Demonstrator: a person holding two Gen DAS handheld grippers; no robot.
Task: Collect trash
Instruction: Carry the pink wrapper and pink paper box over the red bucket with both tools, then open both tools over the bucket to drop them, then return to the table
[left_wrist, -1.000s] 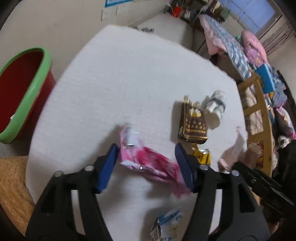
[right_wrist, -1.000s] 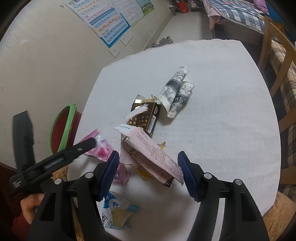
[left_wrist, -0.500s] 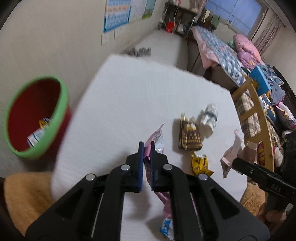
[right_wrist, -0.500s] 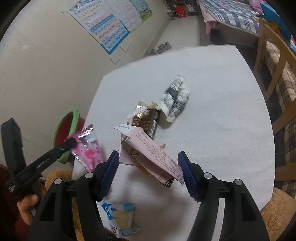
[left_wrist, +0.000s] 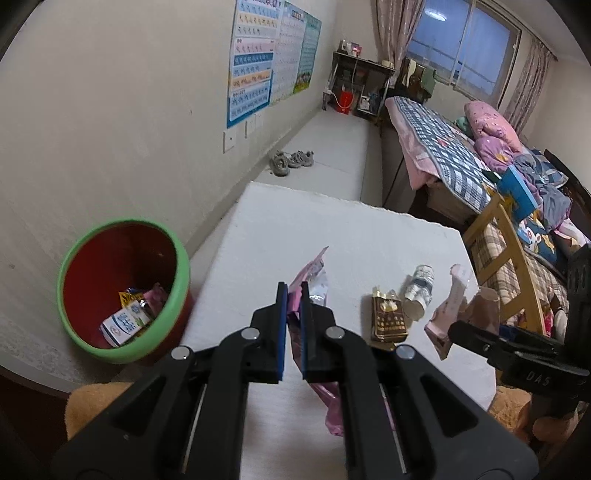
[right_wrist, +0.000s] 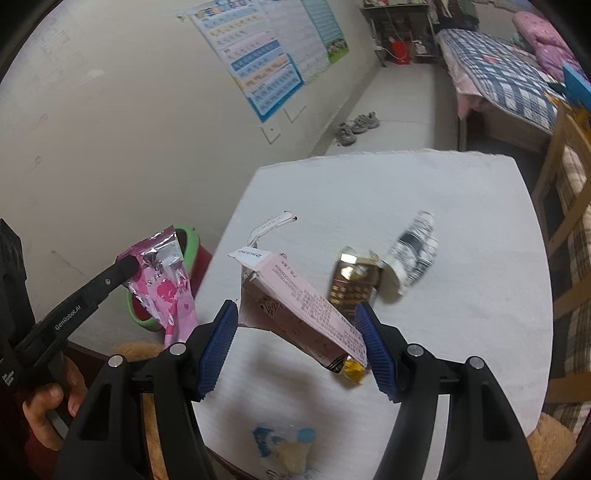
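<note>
A pink foil wrapper (left_wrist: 308, 284) is clamped between the closed blue pads of the left gripper (left_wrist: 293, 295), and it is held in the air above the near left part of the white table (left_wrist: 351, 236), its silver-lined top sticking up past the fingertips and its lower end hanging beneath them. In the right wrist view the same wrapper (right_wrist: 162, 291) is seen at the tip of the left gripper (right_wrist: 127, 264), in front of the bin. A pink carton (right_wrist: 303, 310) with its top torn open is grasped across its width by the right gripper (right_wrist: 297, 325), tilted and lifted off the cloth; in the left wrist view this carton (left_wrist: 448, 310) is seen at the right. A red bin with a green rim (left_wrist: 122, 288) is set on the floor just left of the table, and a small milk carton (left_wrist: 125, 323) and other wrappers are seen inside it. On the table, a brown cigarette pack (right_wrist: 354, 284) and a crumpled paper cup (right_wrist: 413, 251) are laid side by side, a yellow wrapper (right_wrist: 352, 371) is partly hidden under the carton, and a blue and white packet (right_wrist: 284, 445) is left at the near edge. A pair of shoes (left_wrist: 291, 162) is seen on the floor beyond the table, posters (left_wrist: 255, 59) are fixed to the left wall, and a bed with a checked cover (left_wrist: 443, 147) is placed at the far right.
</note>
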